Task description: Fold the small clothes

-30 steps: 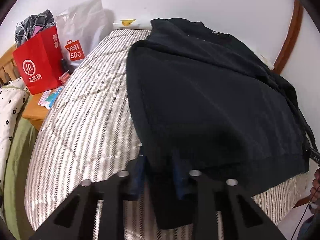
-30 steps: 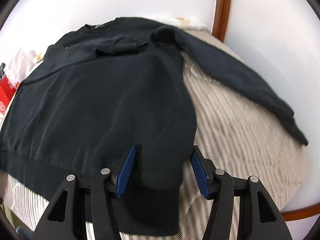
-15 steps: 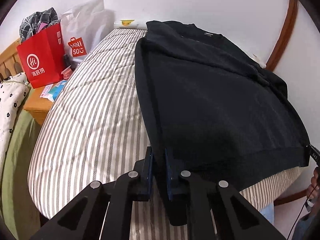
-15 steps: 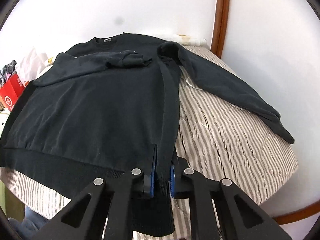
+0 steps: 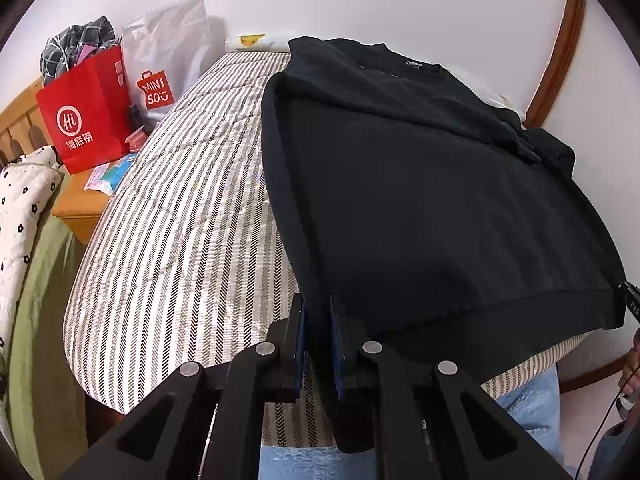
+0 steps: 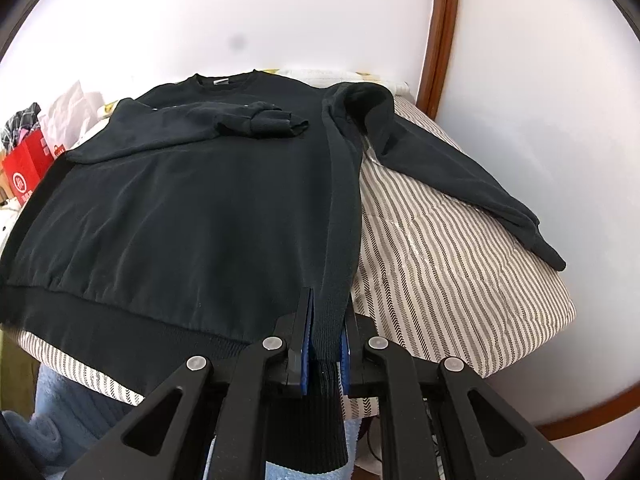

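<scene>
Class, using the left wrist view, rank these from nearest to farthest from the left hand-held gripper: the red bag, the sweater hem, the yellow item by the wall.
1. Sweater hem: clamped in the left hand-held gripper, at the bed's near edge.
2. Red bag: far left, on the wooden stand beside the bed.
3. Yellow item: at the bed's far end, against the wall.

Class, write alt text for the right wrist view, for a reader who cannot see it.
The right gripper is shut on the hem corner of a black sweatshirt spread over a striped bed. One sleeve is folded across the chest; the other sleeve trails out to the right. A white wall rises behind.
</scene>
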`<state>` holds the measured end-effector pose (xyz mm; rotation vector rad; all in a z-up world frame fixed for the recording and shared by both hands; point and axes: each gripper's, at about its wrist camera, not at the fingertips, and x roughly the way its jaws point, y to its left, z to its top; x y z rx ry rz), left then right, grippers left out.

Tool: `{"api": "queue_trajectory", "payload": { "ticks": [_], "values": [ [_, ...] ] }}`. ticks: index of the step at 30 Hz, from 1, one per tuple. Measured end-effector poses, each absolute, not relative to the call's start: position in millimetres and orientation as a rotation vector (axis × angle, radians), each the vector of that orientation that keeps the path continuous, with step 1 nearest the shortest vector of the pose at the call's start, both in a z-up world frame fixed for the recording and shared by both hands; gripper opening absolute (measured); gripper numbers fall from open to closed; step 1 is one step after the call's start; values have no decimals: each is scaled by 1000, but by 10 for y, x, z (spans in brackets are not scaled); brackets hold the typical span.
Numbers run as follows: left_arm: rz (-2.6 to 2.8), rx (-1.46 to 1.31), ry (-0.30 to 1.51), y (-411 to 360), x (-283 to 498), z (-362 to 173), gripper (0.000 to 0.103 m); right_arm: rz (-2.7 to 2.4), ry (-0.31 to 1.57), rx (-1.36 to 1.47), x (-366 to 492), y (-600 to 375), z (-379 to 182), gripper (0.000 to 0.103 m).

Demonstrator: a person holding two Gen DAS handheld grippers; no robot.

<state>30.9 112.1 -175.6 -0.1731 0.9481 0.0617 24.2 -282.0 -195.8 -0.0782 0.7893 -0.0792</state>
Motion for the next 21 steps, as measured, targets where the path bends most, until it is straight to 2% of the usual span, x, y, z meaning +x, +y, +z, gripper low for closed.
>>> {"api": "queue_trajectory", "payload": {
  "ticks": [2, 7, 9, 11, 15, 21],
  "values": [
    [53, -176, 946, 1130, 313, -1755, 12, -85, 792, -90, 233, -2779, -1961, 15],
    [33, -231, 960, 1237, 360, -1783, 19, -84, 752, -112, 166, -2769, -1789, 47],
    [60, -255, 959, 1300, 407, -1752, 21, -106, 718, -122, 210, -2747, -1669, 51],
    [71, -251, 948, 1339, 470, -1706, 22, -98, 695, -127, 329, -2683, -1539, 51],
    [95, -238, 933, 1427, 659, -1615, 34, -33, 668, -112, 708, -2402, -1323, 51],
    [98, -227, 911, 1544, 1119, -1453, 39, 155, 650, -27, 1542, -1687, -1060, 51]
  ]
}}
